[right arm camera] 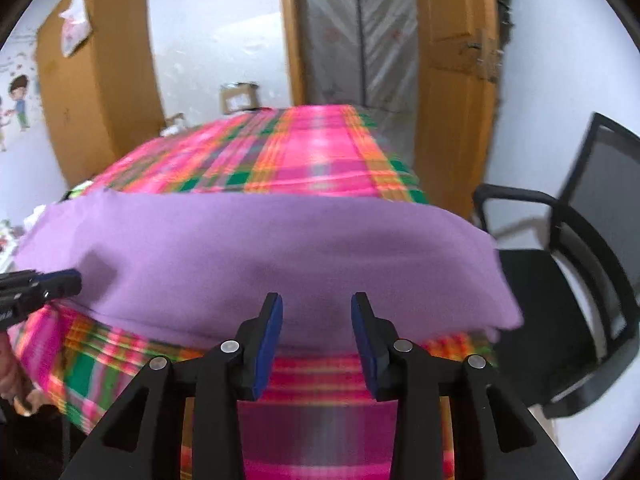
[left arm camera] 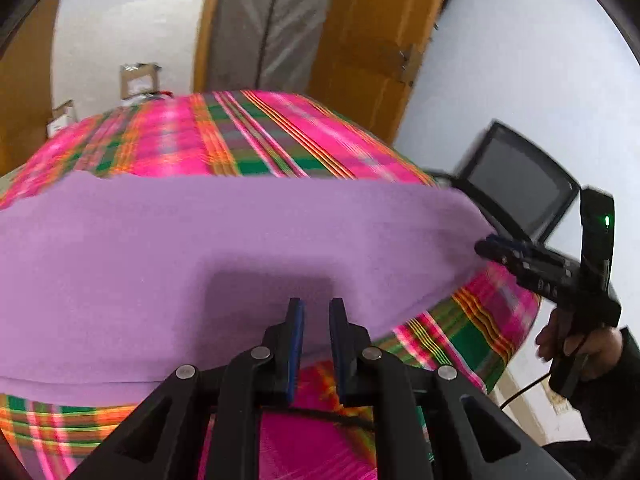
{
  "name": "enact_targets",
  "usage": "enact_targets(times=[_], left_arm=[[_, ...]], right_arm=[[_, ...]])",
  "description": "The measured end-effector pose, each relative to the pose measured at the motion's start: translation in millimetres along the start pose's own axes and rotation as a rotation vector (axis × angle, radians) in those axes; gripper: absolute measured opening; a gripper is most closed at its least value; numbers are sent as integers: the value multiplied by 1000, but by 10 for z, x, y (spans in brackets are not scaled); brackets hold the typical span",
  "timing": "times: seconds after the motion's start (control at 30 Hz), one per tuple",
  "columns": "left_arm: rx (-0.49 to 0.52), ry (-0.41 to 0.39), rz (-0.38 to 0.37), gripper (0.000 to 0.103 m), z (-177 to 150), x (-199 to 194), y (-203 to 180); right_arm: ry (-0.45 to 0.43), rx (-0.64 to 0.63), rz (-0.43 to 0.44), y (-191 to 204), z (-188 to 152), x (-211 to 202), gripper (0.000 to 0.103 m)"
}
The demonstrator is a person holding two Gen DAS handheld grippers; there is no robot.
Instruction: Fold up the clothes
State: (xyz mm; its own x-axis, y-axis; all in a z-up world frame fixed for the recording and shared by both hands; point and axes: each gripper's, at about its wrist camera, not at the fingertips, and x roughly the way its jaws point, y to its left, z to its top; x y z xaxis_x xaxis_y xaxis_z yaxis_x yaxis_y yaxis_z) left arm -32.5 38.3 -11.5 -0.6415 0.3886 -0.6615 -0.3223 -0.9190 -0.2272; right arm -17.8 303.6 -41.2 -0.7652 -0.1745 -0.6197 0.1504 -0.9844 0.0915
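Pointing down at the near edge of the tabletop [right arm camera: 320, 148], the right claw [right arm camera: 316, 308] stands spread with nothing between its blue pads, its tips just over the near hem of the one purple cloth [right arm camera: 280, 240]. The left claw [left arm camera: 316, 312] hangs at the same near hem further along; its pads stand apart by a narrow gap, and no fabric can be made out between them. In the left wrist view the right claw's tips [left arm camera: 486, 248] reach the cloth's right end, though whether they touch it cannot be told.

The purple cloth lies flat on the tabletop as a wide band, its long axis running left to right along the tabletop's near edge, its far edge straight across the plaid. One pink, green and orange plaid cover [right arm camera: 304, 160] drapes the tabletop and hangs down its near side below the cloth.

Right of the tabletop stands one black office chair [right arm camera: 580, 280], its seat bare. Beyond the tabletop's far end sit cardboard boxes: two in the left wrist view [left arm camera: 138, 80], what is in them hidden. Behind these stands a wooden doorway [right arm camera: 452, 80] covered with clear plastic sheeting [right arm camera: 360, 40], and left of the tabletop's far end one tall wooden cabinet [right arm camera: 96, 80].
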Motion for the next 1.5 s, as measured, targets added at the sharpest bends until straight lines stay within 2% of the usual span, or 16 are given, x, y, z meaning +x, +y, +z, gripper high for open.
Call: enact_targets(times=[0.07,0.3,0.43,0.5,0.73,0.93,1.13,1.27,1.5], left_arm=[[-42,-27,31,13,33,-153,150],[-150,-78,147,13,-40,-664,514],[-167,-46,184,13,-131,-623,612],[-179,-16,194,13,-182,-537,636],[-140,-40,140,13,-112,-489,545],[-111,-32,119,13,47,-246,522],[-119,26,133,13,-43,-4,560],[-96,-3,147,14,-138,8,531],[-123,-24,127,14,-167,2,550]], right_arm=[[-10,-7,51,109,73,-5,37],[28,-10,92,303,182,175,37],[93,-13,74,324,50,328,37],[75,-28,65,329,-16,271,37],[73,-50,50,325,-181,107,37],[38,-3,31,258,65,160,26],[48,4,28,315,301,482,24],[72,18,28,290,251,579,23],[91,-13,14,309,244,581,22]])
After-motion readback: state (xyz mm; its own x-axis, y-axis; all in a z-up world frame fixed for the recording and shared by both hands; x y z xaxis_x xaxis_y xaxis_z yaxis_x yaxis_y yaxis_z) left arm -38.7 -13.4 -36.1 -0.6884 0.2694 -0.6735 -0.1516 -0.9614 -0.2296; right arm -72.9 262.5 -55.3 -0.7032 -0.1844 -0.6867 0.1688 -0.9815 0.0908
